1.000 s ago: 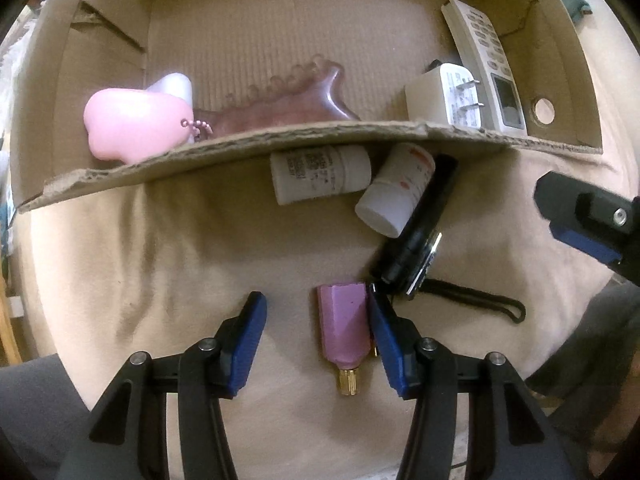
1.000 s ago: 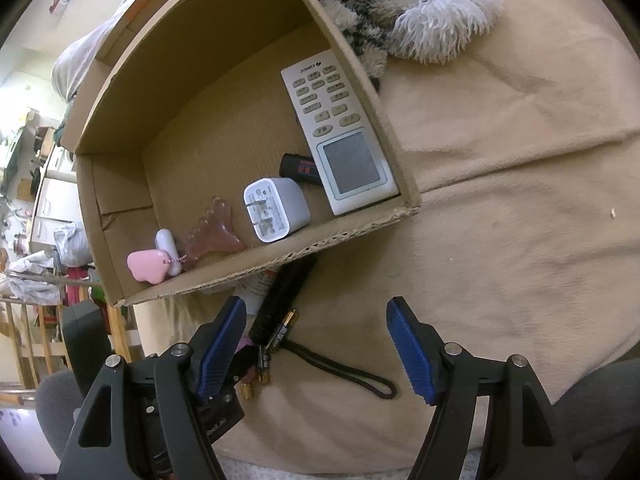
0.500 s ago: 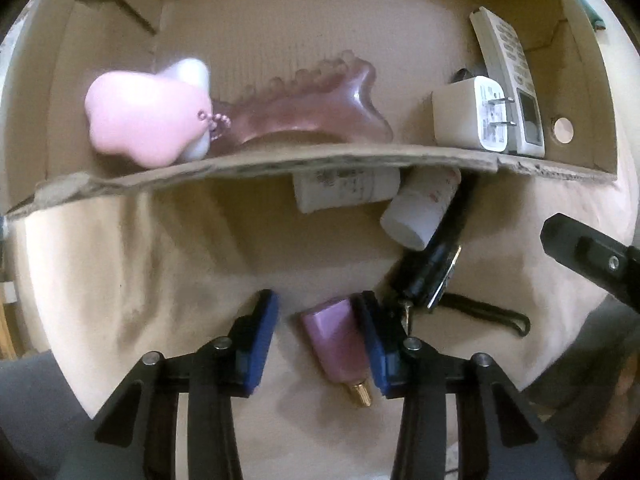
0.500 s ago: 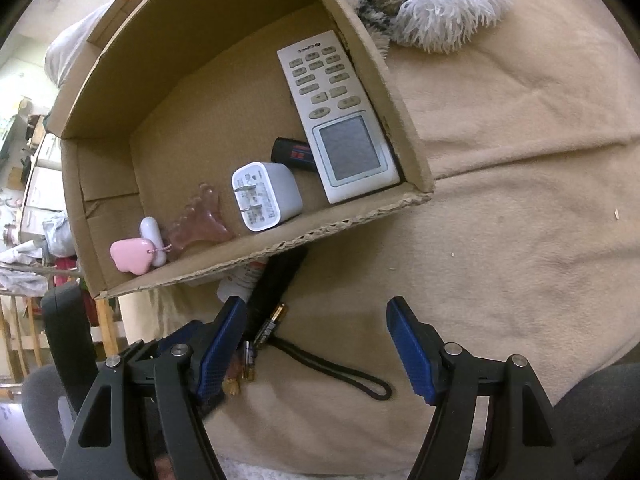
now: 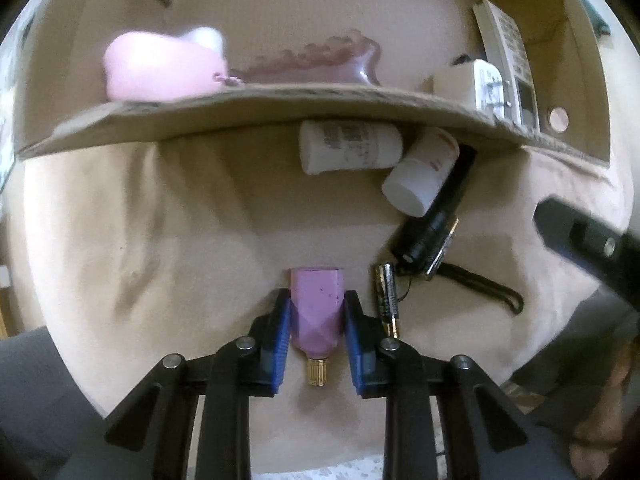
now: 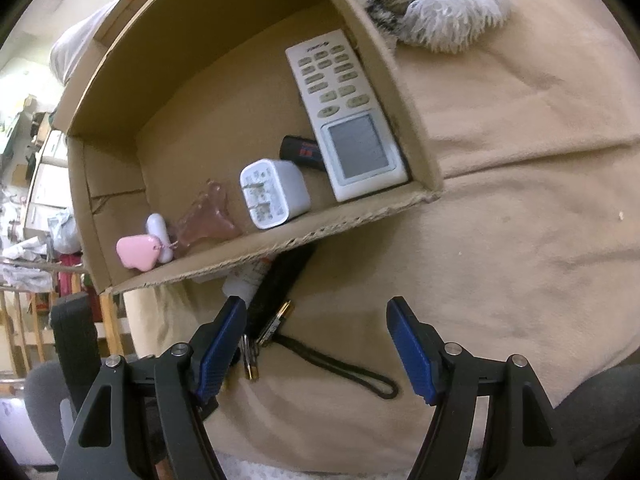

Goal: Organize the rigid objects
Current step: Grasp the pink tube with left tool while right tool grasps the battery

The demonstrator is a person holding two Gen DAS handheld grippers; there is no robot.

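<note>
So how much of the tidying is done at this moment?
Done: white remote control, white plug charger and pink charm lie in the cardboard box. In hand: left tool grips the pink bottle. Left: two white bottles, black flashlight, battery.

In the box (image 6: 224, 128), the remote (image 6: 344, 116) lies at the right wall, the charger (image 6: 274, 194) left of it. Two bottles (image 5: 350, 148) and a flashlight (image 5: 438, 224) lie just before the box's front wall; a battery (image 5: 386, 300) lies nearer still.

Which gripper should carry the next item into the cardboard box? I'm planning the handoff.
Left gripper: its blue pads already clamp the pink faceted bottle with gold tip. The right gripper hangs open, empty.
</note>
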